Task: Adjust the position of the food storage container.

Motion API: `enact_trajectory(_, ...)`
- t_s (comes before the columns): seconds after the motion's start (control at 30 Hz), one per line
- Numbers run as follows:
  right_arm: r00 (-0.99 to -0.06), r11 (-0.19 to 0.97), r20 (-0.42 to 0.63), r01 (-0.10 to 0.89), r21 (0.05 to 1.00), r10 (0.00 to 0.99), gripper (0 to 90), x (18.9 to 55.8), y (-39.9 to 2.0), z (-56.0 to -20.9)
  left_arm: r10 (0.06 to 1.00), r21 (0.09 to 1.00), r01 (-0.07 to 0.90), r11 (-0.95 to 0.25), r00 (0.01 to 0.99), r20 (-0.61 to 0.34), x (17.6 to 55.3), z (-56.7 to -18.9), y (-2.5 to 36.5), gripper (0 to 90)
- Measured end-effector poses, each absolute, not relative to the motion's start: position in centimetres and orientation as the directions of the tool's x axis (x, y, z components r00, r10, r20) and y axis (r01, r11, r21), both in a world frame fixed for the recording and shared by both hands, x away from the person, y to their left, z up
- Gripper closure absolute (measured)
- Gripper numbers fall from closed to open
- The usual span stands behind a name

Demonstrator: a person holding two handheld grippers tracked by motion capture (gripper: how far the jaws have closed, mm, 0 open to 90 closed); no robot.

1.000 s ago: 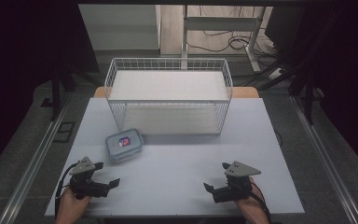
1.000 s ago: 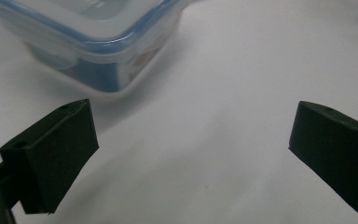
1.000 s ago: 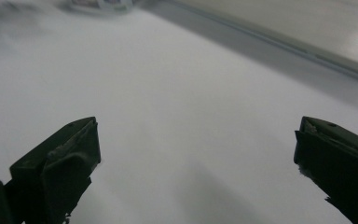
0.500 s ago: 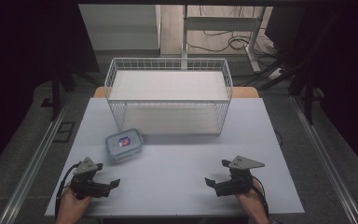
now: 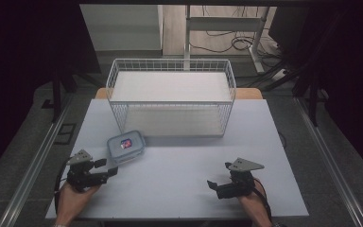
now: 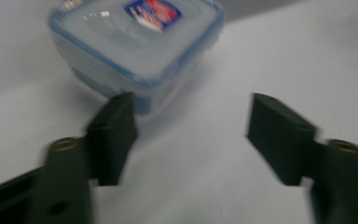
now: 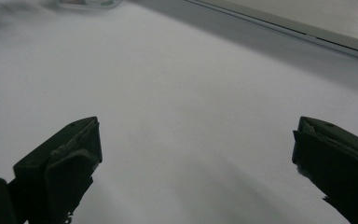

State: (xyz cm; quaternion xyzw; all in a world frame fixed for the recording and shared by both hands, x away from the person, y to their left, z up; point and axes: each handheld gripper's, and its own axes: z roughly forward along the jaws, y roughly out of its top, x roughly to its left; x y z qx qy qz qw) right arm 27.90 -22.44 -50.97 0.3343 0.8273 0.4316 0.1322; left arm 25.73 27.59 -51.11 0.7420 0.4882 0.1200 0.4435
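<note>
**Left Gripper at Lidded Container; Right Gripper Idle**

Viewed left to right across the white table [image 5: 179, 189].

Left gripper [image 5: 109, 168]: held in the left hand [image 5: 71, 201] at the near left corner of the table, tips directed toward the lidded container [image 5: 125, 146]. Jaws just closing, now roughly half spread and still apart. Nothing between the pads. In the left gripper view [image 6: 191, 126], one jaw tip seen just in front of the container's [image 6: 135, 42] near corner; contact impossible to confirm through blur. Other jaw over bare table.

Lidded container: clear plastic, blue-rimmed lid, red-and-blue label on top. Resting flat on the table, just beyond the left gripper's tips and just in front of the left front corner of the wire basket [image 5: 170, 66]. Outside the basket, lid in place.

Wire basket: white, rectangular, standing at the far centre of the table.

Right gripper [image 5: 220, 177]: held in the right hand [image 5: 253, 203] at the near right of the table, well apart from the container. In the right gripper view [image 7: 196, 154], jaws spread wide over bare table surface, holding nothing.
</note>
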Motion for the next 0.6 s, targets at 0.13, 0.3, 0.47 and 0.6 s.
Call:
enact_trajectory(0.13,-0.740,0.407,0.064,0.437,0.802,0.670,1.1,27.9,-22.2,-51.0,0.845,0.786,0.605,-0.124,0.480,-0.236,27.8,-50.3,28.5,73.7)
enact_trajectory(0.3,-0.740,0.413,0.067,0.446,0.794,0.670,1.0,28.0,-22.1,-51.1,0.861,0.795,0.597,-0.103,0.455,-0.230,30.2,-50.0,29.2,90.0)
enact_trajectory(0.47,-0.740,0.417,0.067,0.448,0.790,0.669,1.0,28.0,-22.0,-51.2,0.892,0.800,0.593,-0.086,0.403,-0.203,34.0,-50.1,28.9,90.0)
enact_trajectory(0.6,-0.741,0.420,0.066,0.449,0.788,0.668,1.1,28.0,-22.0,-51.2,0.908,0.789,0.606,-0.106,0.383,-0.171,35.8,-50.7,28.4,90.0)
